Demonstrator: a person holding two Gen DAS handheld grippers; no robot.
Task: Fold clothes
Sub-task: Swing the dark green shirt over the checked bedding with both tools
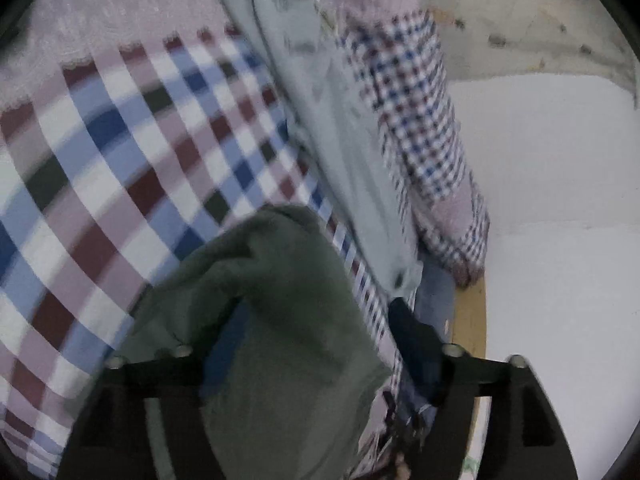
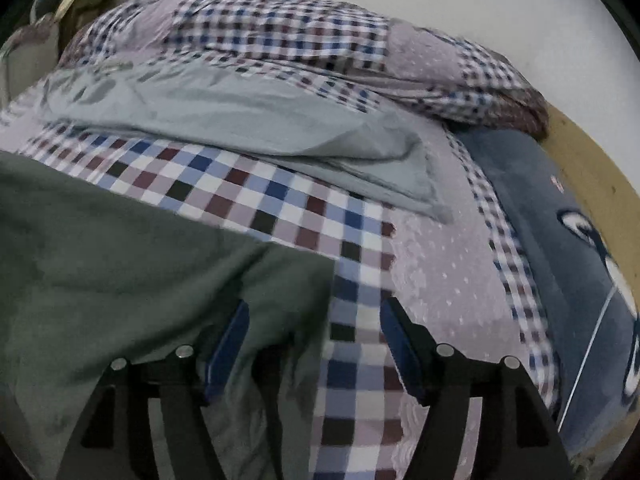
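A dark green garment (image 1: pixel 280 340) is bunched up over my left gripper (image 1: pixel 320 332). It covers most of the left finger and fills the gap between the fingers, which stand wide apart. In the right wrist view the same green garment (image 2: pixel 120 272) lies spread on the checked bedspread (image 2: pixel 256 196) at the left. My right gripper (image 2: pixel 316 340) is open and low over the garment's right edge. Its left pad (image 2: pixel 228 344) is over green cloth and its right pad (image 2: pixel 400 348) over the bedspread.
A folded pale grey-green cloth (image 2: pixel 240 120) lies further back on the bed, with a small-check quilt (image 2: pixel 280 32) piled behind it. A blue blanket (image 2: pixel 560 240) and the wooden bed edge (image 2: pixel 592 184) run along the right, by a white wall (image 1: pixel 560 200).
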